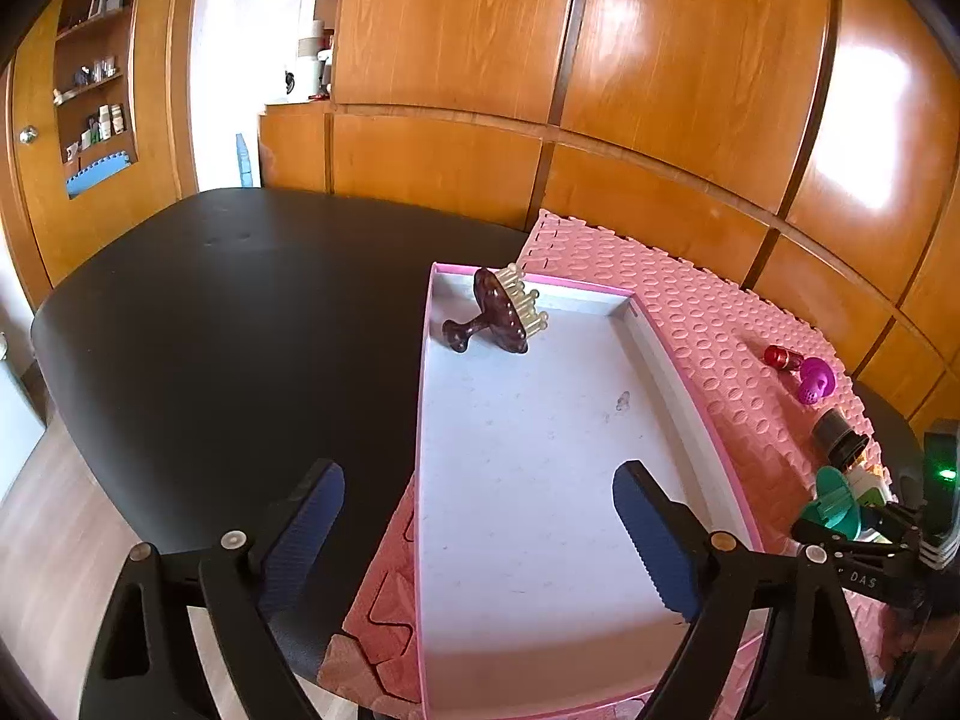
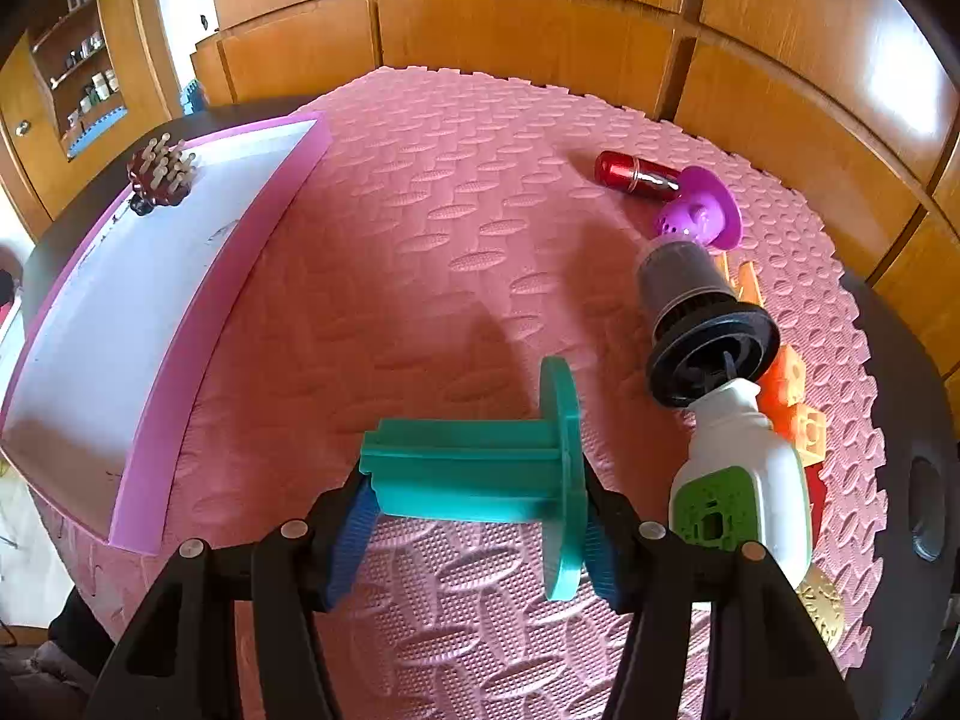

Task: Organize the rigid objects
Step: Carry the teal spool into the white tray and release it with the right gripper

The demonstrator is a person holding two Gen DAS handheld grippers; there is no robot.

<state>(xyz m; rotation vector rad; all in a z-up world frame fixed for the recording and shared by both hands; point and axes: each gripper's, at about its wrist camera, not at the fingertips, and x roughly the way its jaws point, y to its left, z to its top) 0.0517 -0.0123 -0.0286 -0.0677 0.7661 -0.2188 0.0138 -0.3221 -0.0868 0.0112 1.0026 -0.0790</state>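
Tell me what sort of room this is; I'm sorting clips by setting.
Probably a room in a home: glossy wooden cabinet doors line the wall, an open shelf holds small bottles, and a pink foam mat covers a dark table.

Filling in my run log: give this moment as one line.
right gripper: shut on teal spool, above mat | left gripper: open, over pink tray | in tray: brown brush

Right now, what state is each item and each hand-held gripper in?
Left hand-held gripper: open, empty, above the tray.
Right hand-held gripper: shut on teal spool.
Teal spool: gripped, lying sideways.
Pink tray: holds only the brown brush.
Brown brush: on its side, far corner.
Red tube: lying on mat.
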